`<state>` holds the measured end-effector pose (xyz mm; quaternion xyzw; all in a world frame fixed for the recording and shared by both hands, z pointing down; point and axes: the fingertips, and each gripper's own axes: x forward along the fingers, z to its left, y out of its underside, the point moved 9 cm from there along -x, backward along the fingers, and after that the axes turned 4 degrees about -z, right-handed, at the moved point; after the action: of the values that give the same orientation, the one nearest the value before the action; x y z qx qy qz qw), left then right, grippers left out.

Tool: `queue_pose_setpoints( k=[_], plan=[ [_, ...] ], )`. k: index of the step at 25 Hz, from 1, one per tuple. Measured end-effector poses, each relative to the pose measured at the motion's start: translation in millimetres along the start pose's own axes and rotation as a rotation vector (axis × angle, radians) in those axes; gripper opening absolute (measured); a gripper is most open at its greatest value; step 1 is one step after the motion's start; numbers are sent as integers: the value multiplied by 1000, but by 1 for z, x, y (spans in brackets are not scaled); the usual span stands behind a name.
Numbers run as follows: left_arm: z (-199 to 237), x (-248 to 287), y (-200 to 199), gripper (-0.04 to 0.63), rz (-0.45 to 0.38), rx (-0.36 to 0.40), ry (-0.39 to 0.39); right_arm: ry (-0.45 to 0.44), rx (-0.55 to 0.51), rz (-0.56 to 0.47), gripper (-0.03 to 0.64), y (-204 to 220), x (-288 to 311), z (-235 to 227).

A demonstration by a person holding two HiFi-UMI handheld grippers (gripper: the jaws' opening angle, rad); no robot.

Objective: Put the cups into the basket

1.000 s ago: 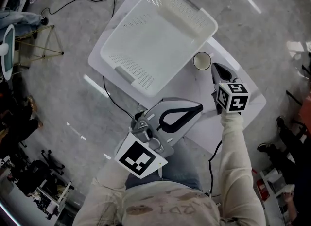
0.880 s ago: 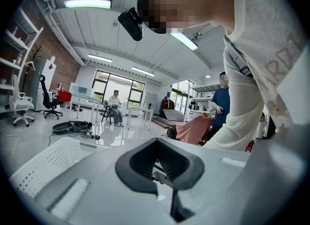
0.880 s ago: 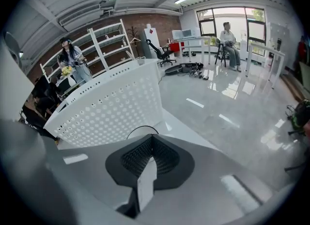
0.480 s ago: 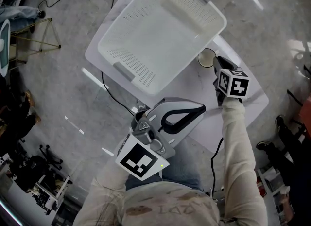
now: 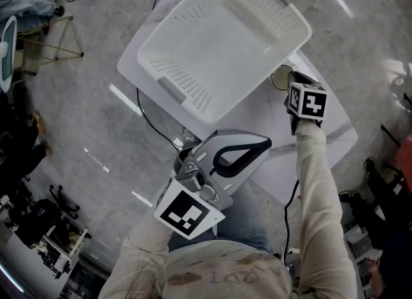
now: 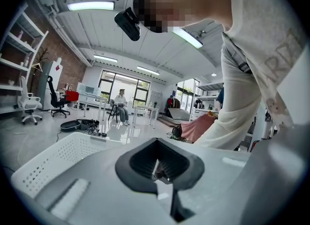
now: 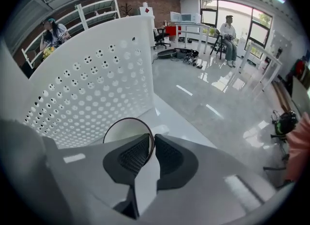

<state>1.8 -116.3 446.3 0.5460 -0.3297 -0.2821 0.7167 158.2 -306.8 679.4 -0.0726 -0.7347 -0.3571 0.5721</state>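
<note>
- Right gripper [image 7: 151, 141]: clenched on rim of cup [image 7: 123, 133], one jaw inside, one outside.
- Cup: over table [image 5: 325, 140], just beside outer wall of basket [image 5: 219, 40].
- Left gripper [image 6: 157, 170]: closed, empty, near torso.

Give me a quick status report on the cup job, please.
Right hand-held gripper shut on cup rim. Left hand-held gripper shut, empty. Cup outside basket, beside its wall. Wall likely needs clearing.
</note>
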Motion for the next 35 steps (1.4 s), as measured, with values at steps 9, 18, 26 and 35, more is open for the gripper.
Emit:
queue_pose_setpoints(
  k=[9, 18, 26, 35],
  plan=[
    [-4, -12, -5, 0, -9, 22, -20, 68, -90, -8, 51, 5, -12, 14],
    [-25, -29, -31, 0, -29, 59, -21, 40, -85, -120, 51, 28, -89, 25],
    [-49, -48, -80, 0, -57, 133, -32, -35, -10, -342, 51, 11, -221, 47],
    [-55, -94, -126, 0, -76, 223, -146, -159, 8, -514, 51, 7, -333, 93]
  ],
)
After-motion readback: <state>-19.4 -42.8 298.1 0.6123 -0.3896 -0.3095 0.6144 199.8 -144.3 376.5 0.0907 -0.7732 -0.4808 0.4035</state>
